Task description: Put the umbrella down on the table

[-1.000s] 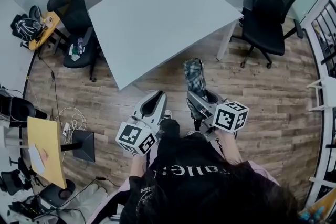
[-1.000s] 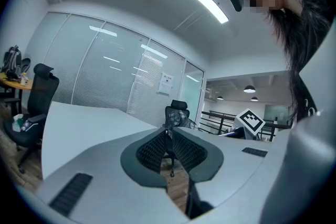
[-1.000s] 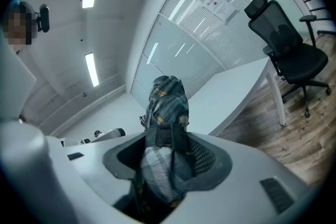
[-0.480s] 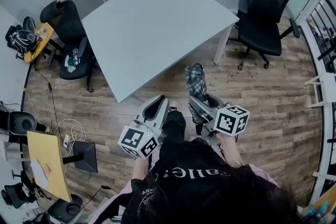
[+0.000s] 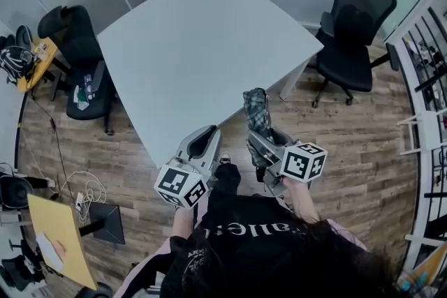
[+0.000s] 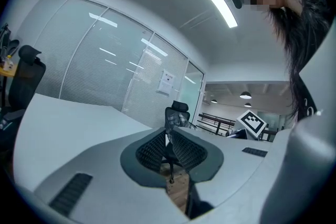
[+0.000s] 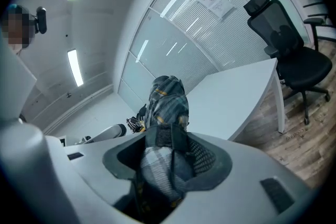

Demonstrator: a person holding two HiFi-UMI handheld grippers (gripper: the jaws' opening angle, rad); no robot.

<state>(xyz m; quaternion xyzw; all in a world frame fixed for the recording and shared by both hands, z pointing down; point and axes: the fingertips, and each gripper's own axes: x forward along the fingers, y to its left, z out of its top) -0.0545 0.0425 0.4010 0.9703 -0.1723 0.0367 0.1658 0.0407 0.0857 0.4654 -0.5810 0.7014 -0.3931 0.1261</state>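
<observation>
one plaid umbrella [image 5: 256,107] sits pinched in the right tongs [image 5: 260,143] near the table [image 5: 188,45], left tongs [image 5: 204,138] pressed together and empty

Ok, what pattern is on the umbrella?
The umbrella is plaid, grey-blue and white with thin yellow stripes; the right gripper view shows it best.

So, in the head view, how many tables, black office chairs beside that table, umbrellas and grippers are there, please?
Table: 1
Black office chairs: 2, one at the right and one at the left
Umbrella: 1
Grippers: 2, the left gripper and the right gripper
Total: 6
</observation>
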